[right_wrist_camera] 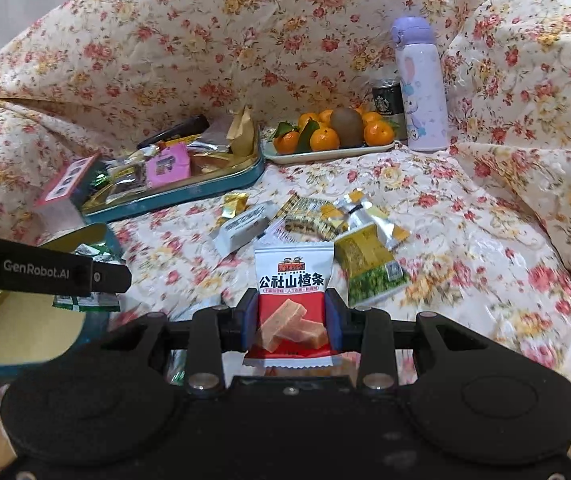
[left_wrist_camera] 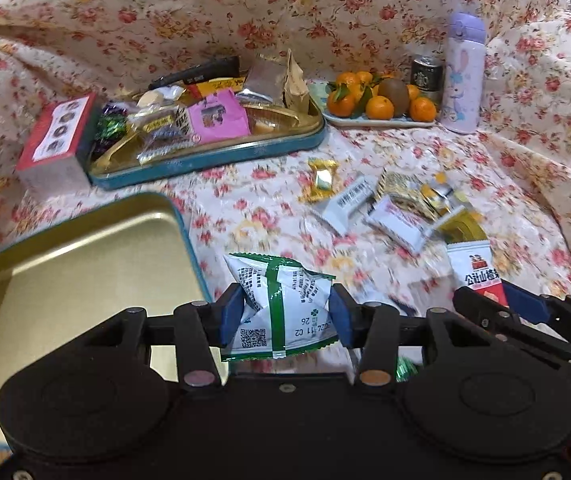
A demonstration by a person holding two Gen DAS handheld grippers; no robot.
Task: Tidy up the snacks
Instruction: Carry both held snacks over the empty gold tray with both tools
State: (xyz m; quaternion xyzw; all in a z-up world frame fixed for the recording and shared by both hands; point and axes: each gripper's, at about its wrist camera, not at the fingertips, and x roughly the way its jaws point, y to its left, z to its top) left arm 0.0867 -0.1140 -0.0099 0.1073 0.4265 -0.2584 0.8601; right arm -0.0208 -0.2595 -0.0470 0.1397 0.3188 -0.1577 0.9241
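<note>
Floral cloth (left_wrist_camera: pixel 365 152) workspace: you hold 1 snack packet in each gripper, both lifted clear of the cloth.

From the left: the empty gold tin lid (left_wrist_camera: pixel 85 264) lies nearest you, with the red box (left_wrist_camera: pixel 59 136) and the filled blue-rimmed snack tin (left_wrist_camera: pixel 213 152) beyond it. Your left gripper (left_wrist_camera: pixel 285 314) has its blue pads pressed on both sides of the green-and-white packet (left_wrist_camera: pixel 281 300), which sits just beside the lid's right edge. Loose wrapped snacks (right_wrist_camera: pixel 313 220) lie scattered on the cloth in the middle. Your right gripper (right_wrist_camera: pixel 291 320) is clamped narrow on the red-and-white hawthorn packet (right_wrist_camera: pixel 293 280), held upright just in front of that pile. Far right at the back stand the fruit plate (right_wrist_camera: pixel 325 154), the dark can (right_wrist_camera: pixel 387 98) and the lilac flask (right_wrist_camera: pixel 419 84).
</note>
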